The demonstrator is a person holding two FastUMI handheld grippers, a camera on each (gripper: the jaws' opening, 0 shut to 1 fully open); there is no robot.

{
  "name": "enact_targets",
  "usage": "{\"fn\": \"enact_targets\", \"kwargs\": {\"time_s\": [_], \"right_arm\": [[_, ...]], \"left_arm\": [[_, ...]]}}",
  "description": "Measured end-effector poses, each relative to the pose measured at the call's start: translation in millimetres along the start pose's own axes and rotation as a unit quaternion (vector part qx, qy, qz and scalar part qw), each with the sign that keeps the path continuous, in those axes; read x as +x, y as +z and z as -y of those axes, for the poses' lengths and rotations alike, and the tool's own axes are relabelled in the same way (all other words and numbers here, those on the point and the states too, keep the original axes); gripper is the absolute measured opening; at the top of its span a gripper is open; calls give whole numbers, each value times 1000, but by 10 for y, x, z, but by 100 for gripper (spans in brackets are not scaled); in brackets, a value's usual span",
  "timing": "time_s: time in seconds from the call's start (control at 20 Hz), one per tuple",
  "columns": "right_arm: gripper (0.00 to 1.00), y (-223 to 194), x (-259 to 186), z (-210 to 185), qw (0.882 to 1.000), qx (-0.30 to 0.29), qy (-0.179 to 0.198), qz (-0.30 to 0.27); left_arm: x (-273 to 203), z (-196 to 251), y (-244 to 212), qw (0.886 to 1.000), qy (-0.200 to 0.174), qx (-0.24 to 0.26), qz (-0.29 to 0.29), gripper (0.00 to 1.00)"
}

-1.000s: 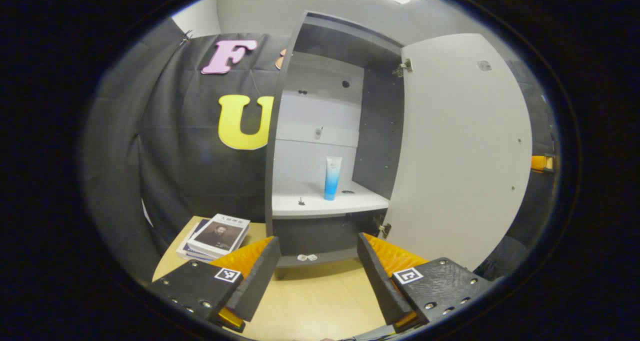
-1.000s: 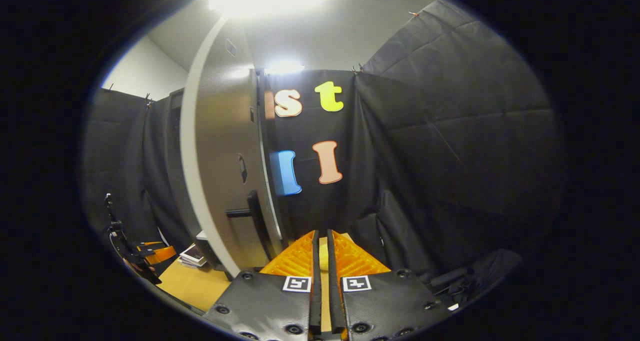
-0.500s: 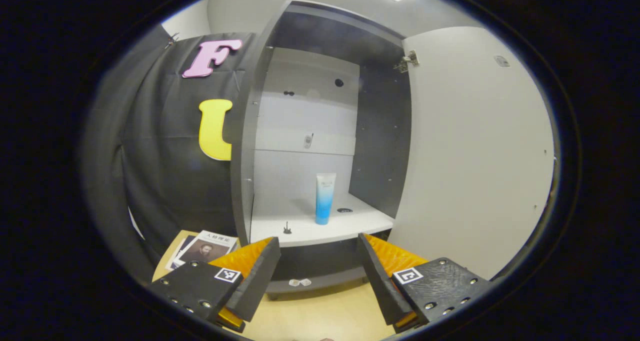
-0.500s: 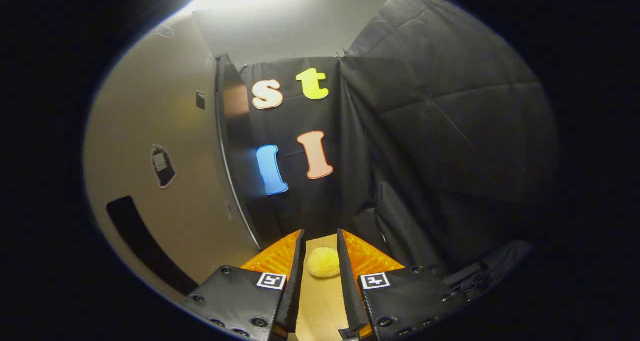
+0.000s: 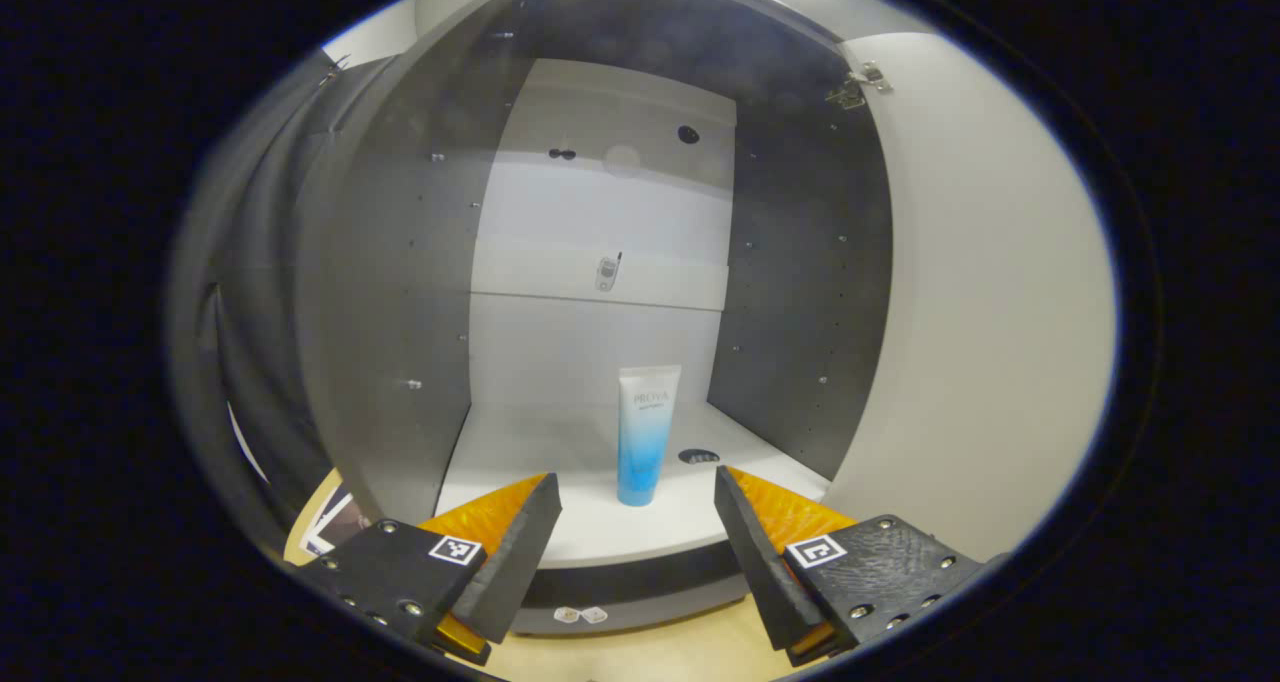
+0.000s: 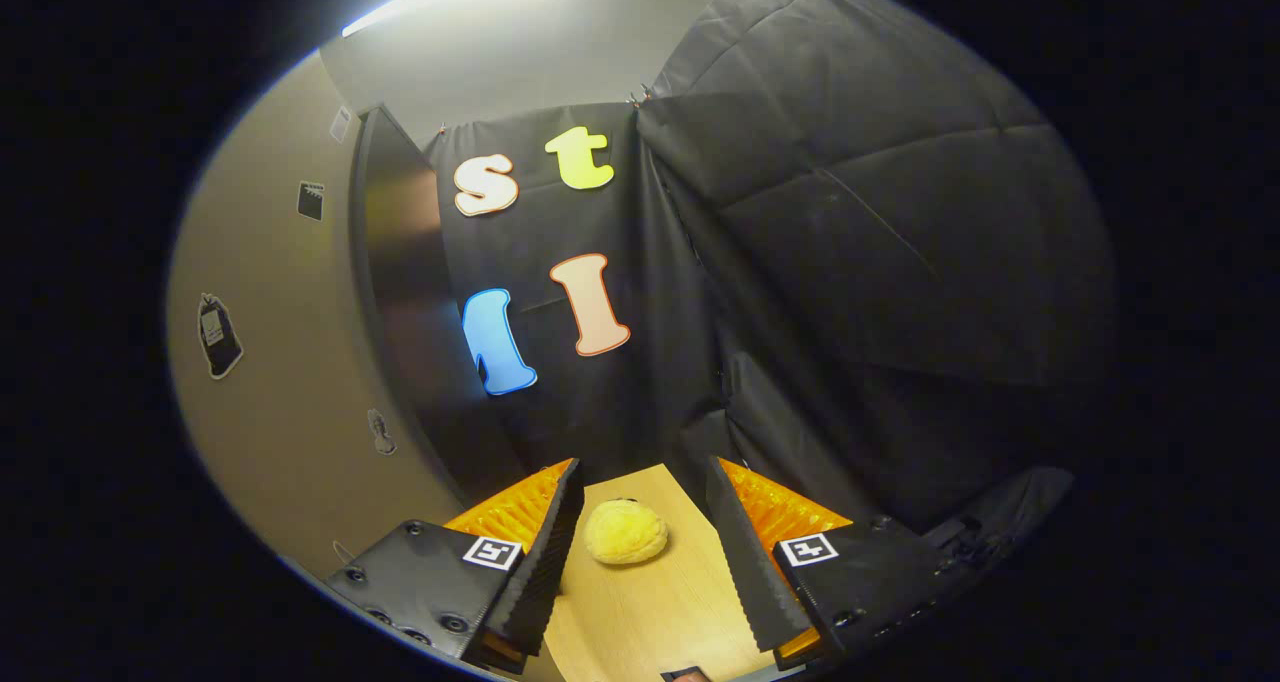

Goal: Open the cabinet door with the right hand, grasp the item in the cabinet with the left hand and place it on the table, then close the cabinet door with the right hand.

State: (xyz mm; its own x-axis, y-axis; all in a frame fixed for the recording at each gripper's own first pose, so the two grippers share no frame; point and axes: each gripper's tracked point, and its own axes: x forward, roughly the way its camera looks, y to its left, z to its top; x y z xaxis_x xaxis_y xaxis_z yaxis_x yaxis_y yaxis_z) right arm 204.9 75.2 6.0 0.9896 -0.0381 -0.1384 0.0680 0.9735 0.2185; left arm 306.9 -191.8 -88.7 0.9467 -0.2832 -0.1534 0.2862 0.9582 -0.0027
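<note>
Now the left gripper (image 5: pixel 632 537), jaws apart, has neared the tube (image 5: pixel 644 434); the right gripper (image 6: pixel 640 547) has opened wider.

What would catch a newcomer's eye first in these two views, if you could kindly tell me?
In the left gripper view, a white-to-blue plastic tube stands upright on the white shelf of the open grey cabinet, framed by the left gripper with its jaws apart. In the right gripper view, a fuzzy yellow ball lies on the pale wooden table ahead of the open right gripper.
</note>
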Motion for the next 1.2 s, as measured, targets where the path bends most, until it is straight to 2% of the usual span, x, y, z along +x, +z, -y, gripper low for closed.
{"fn": "enact_targets", "kwargs": {"time_s": [0.15,0.3,0.35,0.4,0.45,0.5,0.6,0.7,0.85,0.9,0.95,1.0,1.1,1.15,1.2], "right_arm": [[100,-3,90,182,1000,-4,-23,10],[98,-134,199,273,1000,-2,-28,-12],[92,-164,244,275,999,0,-25,-20],[92,-182,311,286,999,1,-23,-27],[98,-191,353,287,999,2,-21,-32],[98,-216,399,292,999,3,-19,-35],[98,-193,426,351,999,7,-27,-27],[98,-143,447,345,999,22,-22,-13],[98,-200,527,303,999,23,-6,-22],[92,-242,547,305,999,22,-3,-30],[92,-263,560,298,999,20,1,-37],[98,-270,560,290,999,17,3,-41],[98,-289,588,267,999,6,6,-44],[92,-289,603,256,999,0,7,-43],[92,-290,612,244,999,-5,5,-40]], "left_arm": [[202,45,-43,1000,-4,10,-1,95],[409,55,-22,1000,6,20,8,94],[505,32,-23,1000,12,26,12,93],[596,30,-41,999,15,31,10,93],[674,26,-60,999,16,37,9,93],[729,22,-68,999,18,41,10,95],[845,42,-81,999,12,36,8,93],[924,34,-109,1000,12,29,4,78],[953,0,-99,999,21,26,7,49],[940,11,-99,1000,19,23,8,49],[977,0,-100,999,22,20,11,47],[961,15,-94,1000,21,17,12,45],[914,24,-99,999,22,18,14,41],[892,29,-94,999,22,20,17,39],[867,22,-91,999,25,25,18,39]]}}
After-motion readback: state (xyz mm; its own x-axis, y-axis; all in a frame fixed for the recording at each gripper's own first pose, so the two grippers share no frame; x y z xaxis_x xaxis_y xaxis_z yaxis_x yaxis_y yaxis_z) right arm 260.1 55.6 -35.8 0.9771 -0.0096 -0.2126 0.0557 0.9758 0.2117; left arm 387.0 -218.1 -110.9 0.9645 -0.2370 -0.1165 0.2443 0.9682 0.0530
